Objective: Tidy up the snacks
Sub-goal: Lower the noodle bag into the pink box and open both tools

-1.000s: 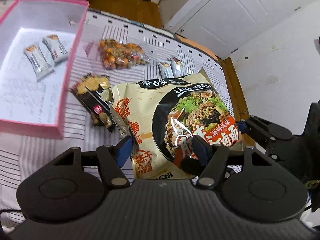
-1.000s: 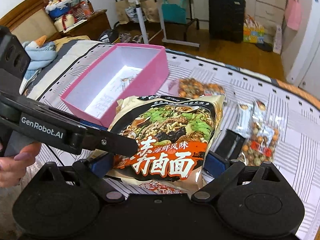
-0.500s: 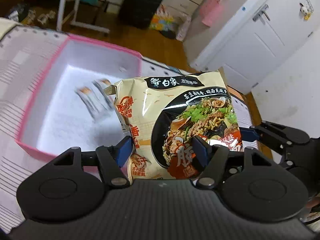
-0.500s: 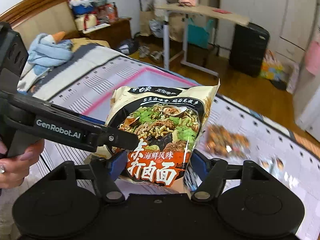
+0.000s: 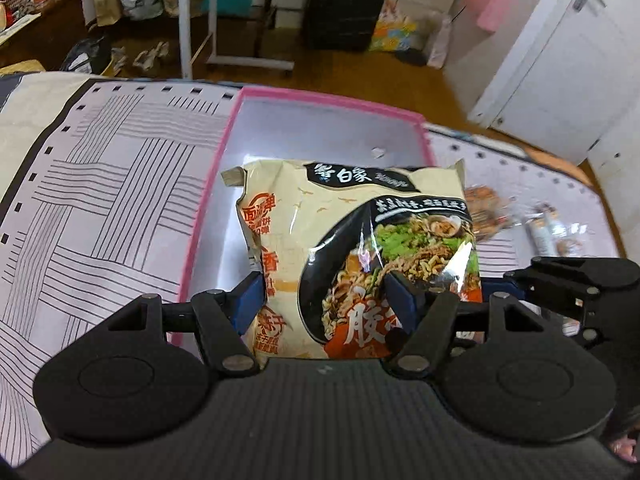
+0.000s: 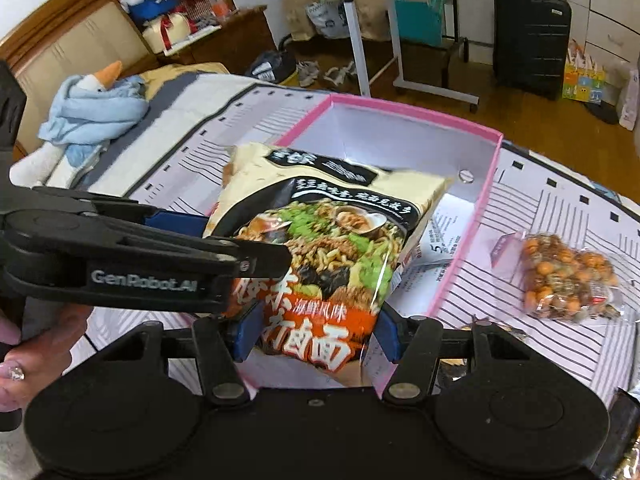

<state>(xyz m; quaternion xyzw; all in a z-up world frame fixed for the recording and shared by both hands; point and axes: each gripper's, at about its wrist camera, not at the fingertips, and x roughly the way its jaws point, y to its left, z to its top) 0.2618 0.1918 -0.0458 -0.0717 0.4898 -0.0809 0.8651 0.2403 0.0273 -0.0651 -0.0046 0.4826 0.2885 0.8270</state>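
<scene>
Noodle packet (image 5: pixel 352 248) above pink box (image 5: pixel 208 184) on striped bedspread (image 5: pixel 100 184).

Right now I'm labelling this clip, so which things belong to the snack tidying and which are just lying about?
Part of the job:
beige instant noodle packet, gripped by both grippers
pink cardboard box
clear bag of orange coated nuts
left gripper
right gripper

Lying about:
black hard-shell suitcase
blue-wrapped goose plush

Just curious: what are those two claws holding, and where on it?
Both hold the noodle packet: left gripper and right gripper each clamp its lower edge.
</scene>
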